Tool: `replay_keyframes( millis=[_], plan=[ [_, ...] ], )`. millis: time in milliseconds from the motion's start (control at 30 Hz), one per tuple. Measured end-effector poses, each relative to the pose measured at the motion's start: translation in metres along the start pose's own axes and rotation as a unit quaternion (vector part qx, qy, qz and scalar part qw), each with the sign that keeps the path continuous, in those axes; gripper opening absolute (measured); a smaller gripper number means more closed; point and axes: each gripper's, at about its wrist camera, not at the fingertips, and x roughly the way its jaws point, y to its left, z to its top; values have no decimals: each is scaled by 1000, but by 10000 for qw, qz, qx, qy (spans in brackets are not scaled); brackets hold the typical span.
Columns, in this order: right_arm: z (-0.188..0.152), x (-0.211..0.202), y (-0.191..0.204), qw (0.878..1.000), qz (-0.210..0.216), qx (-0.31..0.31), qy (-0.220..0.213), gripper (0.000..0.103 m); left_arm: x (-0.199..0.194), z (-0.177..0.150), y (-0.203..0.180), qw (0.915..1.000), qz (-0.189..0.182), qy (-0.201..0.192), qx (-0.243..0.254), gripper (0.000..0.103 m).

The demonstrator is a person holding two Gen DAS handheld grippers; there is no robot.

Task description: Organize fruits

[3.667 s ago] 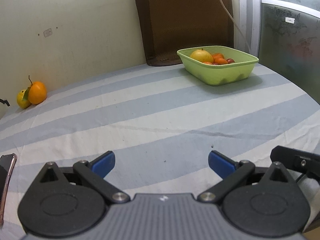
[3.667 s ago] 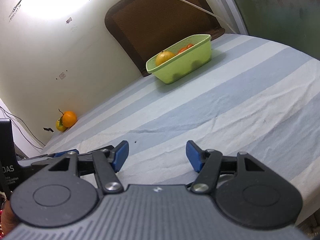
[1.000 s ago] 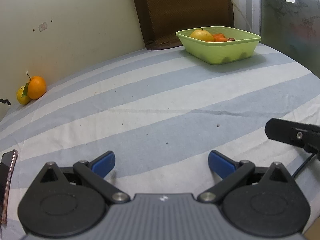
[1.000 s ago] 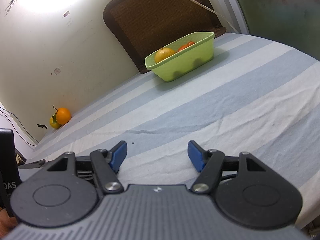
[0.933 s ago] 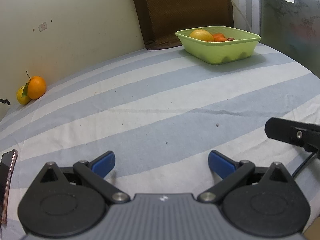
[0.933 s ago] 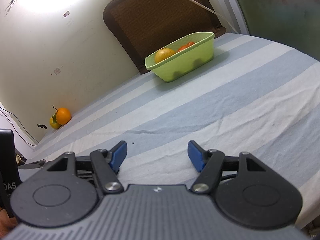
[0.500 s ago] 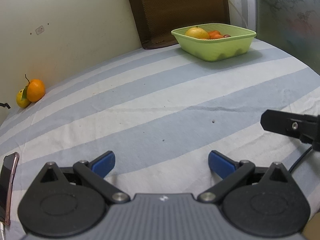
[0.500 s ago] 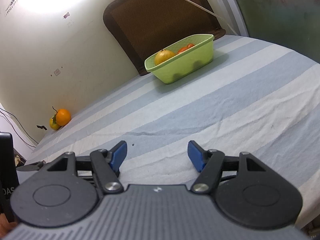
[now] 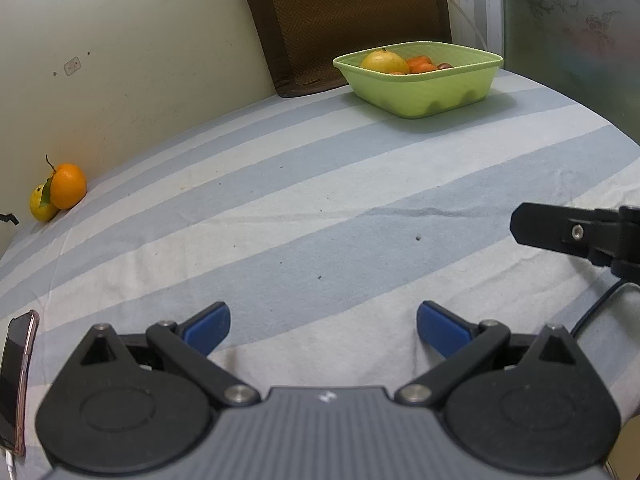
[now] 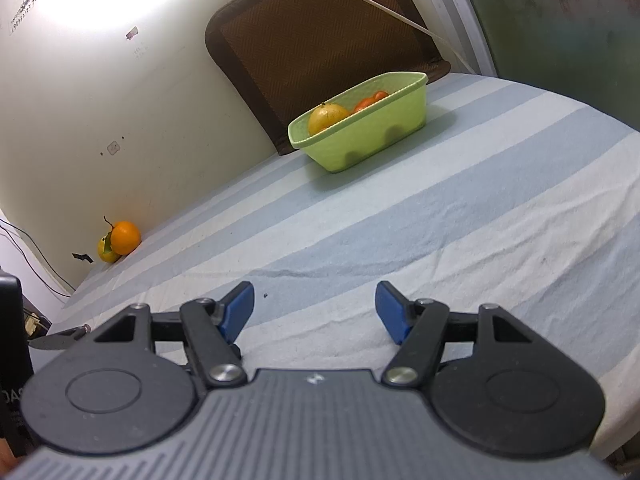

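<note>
A light green basket stands at the far side of the striped table and holds a yellow fruit and several small orange ones. An orange leans on a smaller yellow-green fruit by the wall at the far left. My left gripper is open low over the near cloth, holding nothing. My right gripper is also open and empty, far from both fruit groups.
A brown mat leans on the wall behind the basket, with a white cable across it. A phone lies at the table's near left edge. Part of the right gripper's black body juts in from the right.
Both grippers stay open and empty. The left view has drifted slightly, so the basket and the orange sit a little lower and further left in frame than a second ago.
</note>
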Motion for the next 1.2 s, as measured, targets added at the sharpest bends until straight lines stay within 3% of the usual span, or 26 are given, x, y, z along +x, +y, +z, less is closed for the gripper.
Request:
replay_keyframes(
  millis=[1200],
  plan=[
    [2,3,3,9999,146,39,68,69,-6,-1,5,9999,63,52,-65,103]
  ],
)
